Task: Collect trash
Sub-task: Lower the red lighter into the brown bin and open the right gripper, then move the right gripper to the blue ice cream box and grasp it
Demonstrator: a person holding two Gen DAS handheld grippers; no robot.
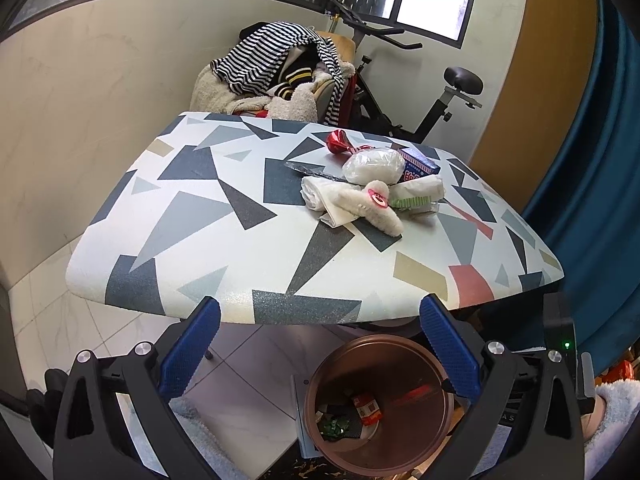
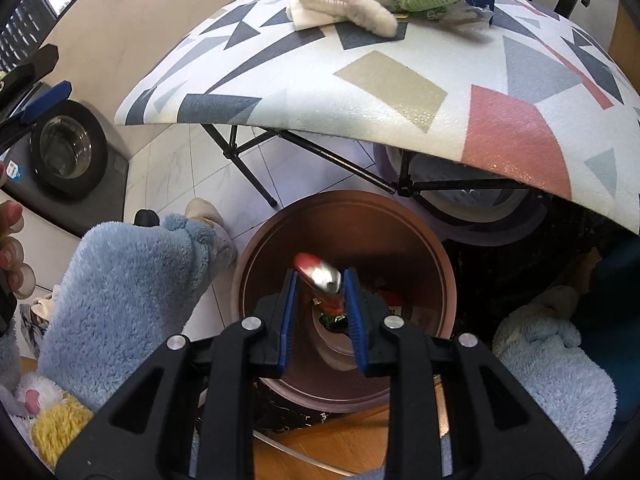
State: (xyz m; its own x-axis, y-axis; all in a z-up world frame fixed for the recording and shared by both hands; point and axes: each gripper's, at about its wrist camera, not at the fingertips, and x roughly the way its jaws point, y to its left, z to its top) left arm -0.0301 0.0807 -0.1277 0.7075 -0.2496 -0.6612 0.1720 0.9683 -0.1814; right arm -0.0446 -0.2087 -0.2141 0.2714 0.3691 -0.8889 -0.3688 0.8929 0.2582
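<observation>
The red-and-silver foil wrapper [image 2: 322, 280] sits clamped between the blue pads of the right hand-held gripper [image 2: 320, 292], directly above the open mouth of the copper-coloured trash bin [image 2: 400, 216]. The wrapper is crumpled, glossy, red with a silver reflective face; any print on it is too blurred to read. Inside the bin lie a red-and-white packet [image 1: 366, 408] and a green scrap [image 1: 334, 426]; their lettering is not legible.

The bin stands on the floor just below the near edge of the counter [image 1: 200, 220], which carries a cover patterned with grey, navy, tan and pink triangles. The left hand-held gripper [image 1: 320, 344] hangs in front of that edge with its blue fingers wide apart and nothing between them.

On the counter's far right part a cluster of items remains: a second red foil wrapper [image 1: 338, 142], a white plastic-wrapped bundle [image 1: 372, 166], a blue carton [image 1: 420, 166] with white characters that cannot be read, folded white tissue [image 1: 324, 196], a fluffy white hair clip [image 1: 376, 204] with a pink round badge, and a green-and-white striped piece [image 1: 408, 202].
</observation>
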